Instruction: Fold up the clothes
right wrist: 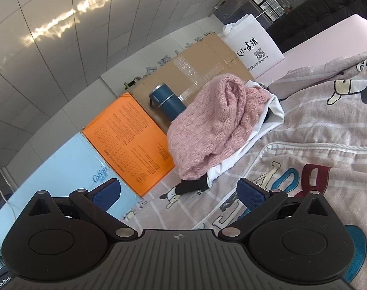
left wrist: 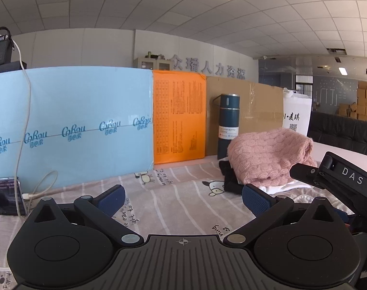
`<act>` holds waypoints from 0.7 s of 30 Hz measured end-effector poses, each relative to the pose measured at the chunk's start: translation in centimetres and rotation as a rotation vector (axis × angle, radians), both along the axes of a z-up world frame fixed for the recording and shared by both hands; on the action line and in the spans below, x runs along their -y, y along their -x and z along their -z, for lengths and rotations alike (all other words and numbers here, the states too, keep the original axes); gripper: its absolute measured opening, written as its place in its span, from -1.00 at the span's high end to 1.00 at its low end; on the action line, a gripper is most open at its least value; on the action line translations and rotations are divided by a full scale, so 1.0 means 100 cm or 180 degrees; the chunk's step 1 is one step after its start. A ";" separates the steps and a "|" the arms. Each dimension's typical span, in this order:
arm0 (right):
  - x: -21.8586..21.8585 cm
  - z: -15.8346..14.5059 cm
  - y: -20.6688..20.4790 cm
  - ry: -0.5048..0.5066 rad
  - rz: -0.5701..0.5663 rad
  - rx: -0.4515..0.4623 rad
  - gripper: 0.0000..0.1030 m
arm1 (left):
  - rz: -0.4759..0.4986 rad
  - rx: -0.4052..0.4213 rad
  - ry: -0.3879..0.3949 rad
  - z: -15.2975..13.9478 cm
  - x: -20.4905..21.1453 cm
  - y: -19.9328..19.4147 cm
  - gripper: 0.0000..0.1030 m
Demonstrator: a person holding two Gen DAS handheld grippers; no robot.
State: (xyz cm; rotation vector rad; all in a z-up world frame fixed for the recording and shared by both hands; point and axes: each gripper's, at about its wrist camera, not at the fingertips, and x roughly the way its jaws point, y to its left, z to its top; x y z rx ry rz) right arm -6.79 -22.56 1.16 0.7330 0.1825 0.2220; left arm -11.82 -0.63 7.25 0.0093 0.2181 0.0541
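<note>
A pink knitted sweater (left wrist: 270, 154) (right wrist: 212, 125) lies crumpled on top of a white garment (right wrist: 263, 130) and a black one (left wrist: 229, 178) (right wrist: 193, 186); the pile sits at the back right of the cartoon-print sheet (left wrist: 173, 203). A pale garment with a white zipper and large printed letters (right wrist: 292, 181) is spread flat under and to the right of my right gripper (right wrist: 178, 195). That gripper is open and holds nothing. My left gripper (left wrist: 183, 200) is also open, hovering over bare sheet to the left of the pile.
A dark blue flask (left wrist: 228, 125) (right wrist: 169, 104) stands behind the pile. An orange box (left wrist: 178, 116), a light blue package (left wrist: 69, 125) and cardboard (left wrist: 255, 111) wall the back edge. A phone with a cable (left wrist: 4, 195) is at far left. A black housing marked DAS (left wrist: 347, 181) intrudes at right.
</note>
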 end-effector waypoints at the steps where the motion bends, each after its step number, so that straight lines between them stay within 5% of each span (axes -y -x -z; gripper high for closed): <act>1: 0.001 0.000 0.003 -0.0072 -0.0043 0.0092 -1.00 | -0.0030 0.0073 -0.0026 -0.002 -0.001 0.009 -1.00; 10: -0.017 -0.011 0.019 0.0276 -0.0600 0.0521 -1.00 | -0.0317 0.0461 -0.0049 -0.017 -0.040 0.104 -1.00; 16: -0.066 -0.034 0.049 0.0821 -0.1726 0.0881 -1.00 | -0.1167 0.0773 -0.0040 -0.017 -0.088 0.192 -1.00; 21: -0.151 -0.066 0.084 0.1339 -0.2516 0.1155 -1.00 | -0.1904 0.0896 0.0065 -0.013 -0.146 0.255 -1.00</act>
